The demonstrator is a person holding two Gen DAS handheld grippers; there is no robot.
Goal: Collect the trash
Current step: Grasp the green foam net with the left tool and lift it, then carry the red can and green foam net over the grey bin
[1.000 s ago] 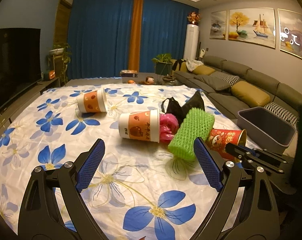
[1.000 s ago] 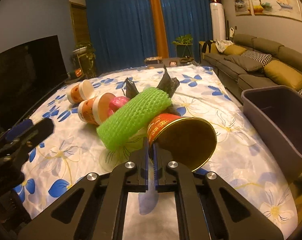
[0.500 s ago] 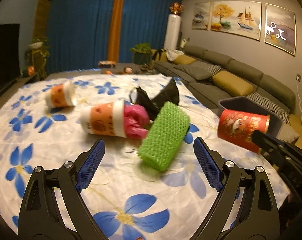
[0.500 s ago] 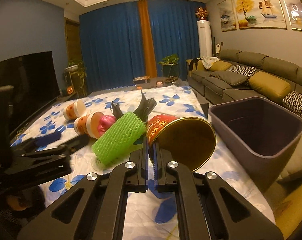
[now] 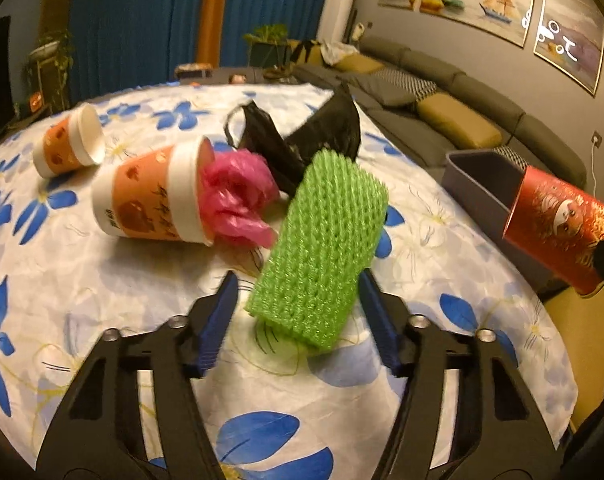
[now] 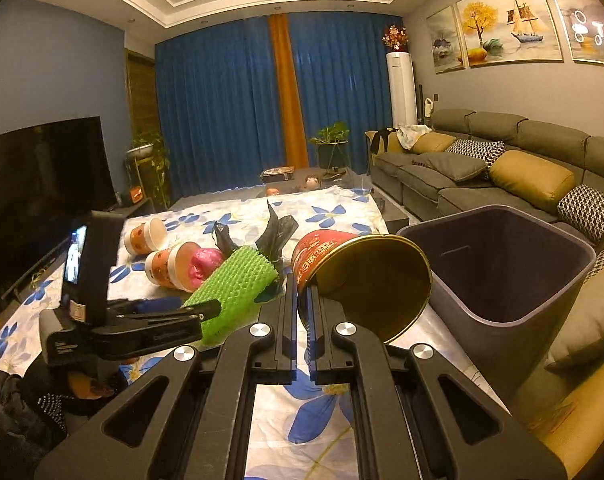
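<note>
The right claw (image 6: 300, 280) was clenched on the rim of the red cup (image 6: 358, 276), held just beside the bin (image 6: 502, 280). The left claw (image 5: 295, 304) had been closing around the green net (image 5: 322, 248) on the desk (image 5: 61, 280), left of the bin; pad contact could not be told

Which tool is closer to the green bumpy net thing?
Left. The left tool has just been closing, its pads on either side of the green net. The right tool holds the red cup off beside it.
</note>
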